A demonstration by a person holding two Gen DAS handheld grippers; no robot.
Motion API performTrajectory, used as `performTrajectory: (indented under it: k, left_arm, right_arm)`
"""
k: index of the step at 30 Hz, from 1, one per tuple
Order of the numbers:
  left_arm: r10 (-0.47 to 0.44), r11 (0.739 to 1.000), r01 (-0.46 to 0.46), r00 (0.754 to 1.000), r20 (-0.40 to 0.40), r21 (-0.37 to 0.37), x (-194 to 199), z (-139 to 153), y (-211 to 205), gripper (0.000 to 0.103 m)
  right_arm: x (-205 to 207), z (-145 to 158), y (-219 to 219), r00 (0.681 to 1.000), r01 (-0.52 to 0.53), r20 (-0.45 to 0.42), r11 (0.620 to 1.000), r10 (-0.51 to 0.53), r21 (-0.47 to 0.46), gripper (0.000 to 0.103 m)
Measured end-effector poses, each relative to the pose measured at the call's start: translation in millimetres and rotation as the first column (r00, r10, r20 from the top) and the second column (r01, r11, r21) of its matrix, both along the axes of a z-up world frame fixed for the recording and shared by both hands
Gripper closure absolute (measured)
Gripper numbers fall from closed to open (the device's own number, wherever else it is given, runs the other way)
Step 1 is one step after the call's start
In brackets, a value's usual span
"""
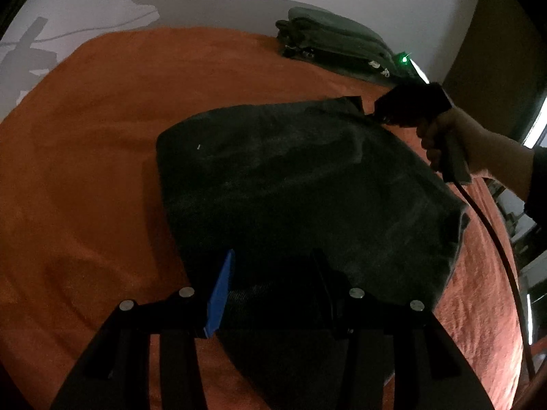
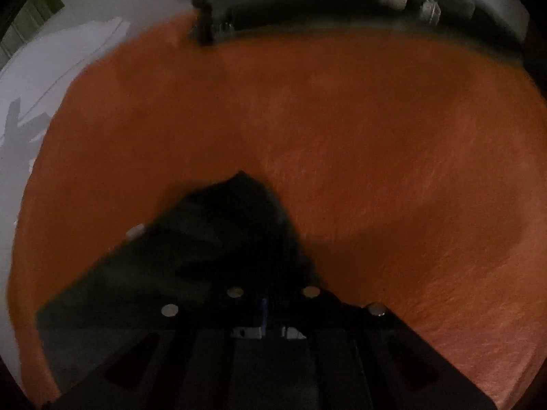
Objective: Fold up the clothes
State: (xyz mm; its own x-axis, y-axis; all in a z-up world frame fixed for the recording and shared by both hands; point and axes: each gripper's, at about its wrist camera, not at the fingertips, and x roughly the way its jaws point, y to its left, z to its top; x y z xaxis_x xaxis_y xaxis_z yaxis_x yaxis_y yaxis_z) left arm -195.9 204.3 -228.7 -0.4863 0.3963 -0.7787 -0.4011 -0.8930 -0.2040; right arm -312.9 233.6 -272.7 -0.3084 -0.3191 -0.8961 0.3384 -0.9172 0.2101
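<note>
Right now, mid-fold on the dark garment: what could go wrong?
1. The right tool pinches only the far corner of the dark garment; so small a bite could slip and the fold may fall back.
2. The left tool stands open over the near edge, pressing nothing, so a pull could drag the whole garment across the orange cover.
3. The folded green pile lies close beyond the right tool; a wide swing could knock it.

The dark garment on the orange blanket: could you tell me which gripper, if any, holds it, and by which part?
The right gripper pinches the dark garment at its far corner. The left gripper stands open over the near edge, holding nothing.
</note>
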Motion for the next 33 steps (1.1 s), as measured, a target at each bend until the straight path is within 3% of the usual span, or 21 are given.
performTrajectory:
  k: [4,6,8,11,13,16,19,21,22,24,27,29,30,33]
  left_arm:
    - [0.02,0.996,-0.02,1.0,0.01,0.082,4.8,11.7,-18.3,0.056]
    - [0.071,0.975,-0.066,0.997,-0.015,0.213,9.5,29.8,-45.1,0.056]
    - [0.055,0.967,-0.05,0.998,-0.014,0.248,12.2,39.3,-55.8,0.056]
    - [0.019,0.975,-0.012,0.999,-0.027,0.22,19.2,43.5,-58.3,0.056]
    - [-0.03,0.978,0.027,0.999,0.011,0.206,19.8,35.1,-53.7,0.056]
    - [-0.061,0.993,0.052,0.995,0.075,0.11,23.0,6.6,-42.5,0.056]
    - [-0.061,0.996,0.055,0.995,0.079,0.071,28.7,-2.8,-44.1,0.056]
    - [-0.056,0.994,0.047,0.994,0.093,0.095,31.9,-1.1,-51.3,0.055]
    - [-0.06,0.993,0.048,0.993,0.105,0.111,34.2,-1.4,-54.7,0.055]
    - [-0.069,0.989,0.051,0.99,0.126,0.14,38.8,-2.3,-61.0,0.053]
    - [-0.079,0.993,0.066,0.989,0.128,0.101,46.2,-9.7,-62.1,0.052]
    - [-0.081,0.993,0.069,0.987,0.137,0.092,46.8,-13.8,-64.1,0.052]
    - [-0.081,0.994,0.069,0.987,0.139,0.09,48.5,-14.7,-64.6,0.052]
    - [-0.081,0.994,0.068,0.986,0.144,0.09,51.2,-14.7,-68.9,0.051]
  right_arm:
    - [30.7,43.4,20.0,0.997,0.016,-0.079,0.992,-0.027,-0.129,0.099]
    - [62.3,64.9,35.0,0.993,0.019,-0.114,0.984,-0.04,-0.179,0.096]
    - [106.7,62.2,47.6,0.996,0.009,-0.08,0.973,-0.029,-0.23,0.095]
    - [161.6,44.1,61.0,0.999,0.011,-0.037,0.959,-0.022,-0.284,0.095]
    - [198.9,21.7,68.1,0.995,0.012,-0.093,0.96,-0.04,-0.279,0.095]
    - [219.2,-9.4,71.2,0.993,-0.027,-0.117,0.986,0.008,-0.165,0.097]
    - [214.4,-0.4,77.3,0.994,-0.032,-0.112,0.985,0.012,-0.171,0.097]
    - [232.5,19.7,79.1,0.983,-0.063,-0.179,0.974,0.024,-0.216,0.095]
    - [240.0,29.6,79.2,0.976,-0.092,-0.212,0.97,0.043,-0.225,0.09]
    - [249.0,33.4,74.9,0.963,-0.112,-0.256,0.987,0.078,-0.119,0.078]
    - [233.4,-1.6,83.9,0.987,-0.039,-0.154,0.999,0.037,-0.013,0.081]
    - [229.0,-11.1,105.6,0.995,0.032,-0.092,0.991,-0.044,-0.128,0.09]
    - [225.7,-11.7,115.7,0.993,0.087,-0.07,0.982,-0.1,-0.167,0.099]
    - [225.0,-3.5,128.6,0.987,0.144,-0.026,0.946,-0.158,-0.29,0.098]
